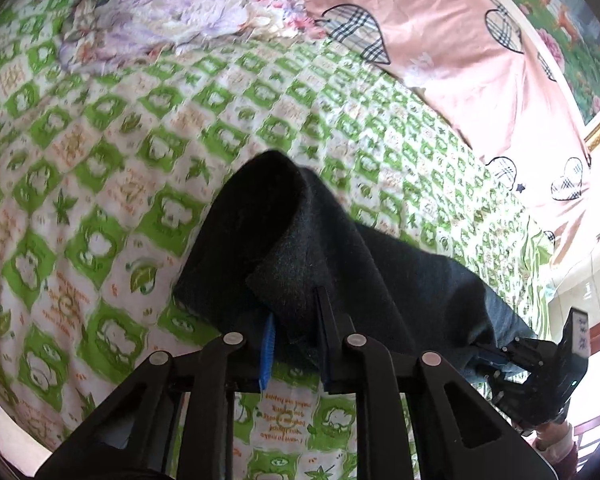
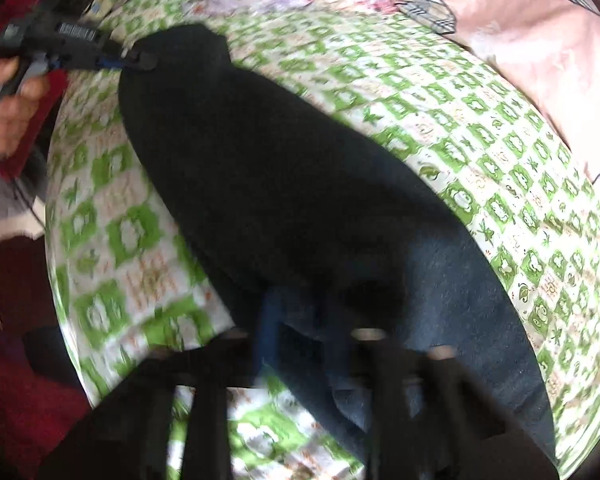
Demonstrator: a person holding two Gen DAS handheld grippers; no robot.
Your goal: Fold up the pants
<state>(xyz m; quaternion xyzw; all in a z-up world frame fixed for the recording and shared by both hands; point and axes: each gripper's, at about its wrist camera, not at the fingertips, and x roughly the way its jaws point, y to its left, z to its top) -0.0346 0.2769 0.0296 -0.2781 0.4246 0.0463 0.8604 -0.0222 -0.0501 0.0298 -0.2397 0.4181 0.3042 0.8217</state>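
While the dark pants [image 1: 340,248] hang stretched over the bed, the left gripper [image 1: 296,320] is clamped on one end and the right gripper [image 2: 300,320] pinches the other. Beneath lies a green-and-white patterned sheet [image 1: 100,160], with a floral quilt [image 1: 160,12] far left, a pink blanket [image 1: 440,40] far right, and a framed picture [image 1: 572,40] beyond.

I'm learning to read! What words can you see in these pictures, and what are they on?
Orange words on the green and white bedsheet: upside down and too blurred to read.
White label on the right gripper: too small to read.
White print on the left gripper: blurred, unreadable.
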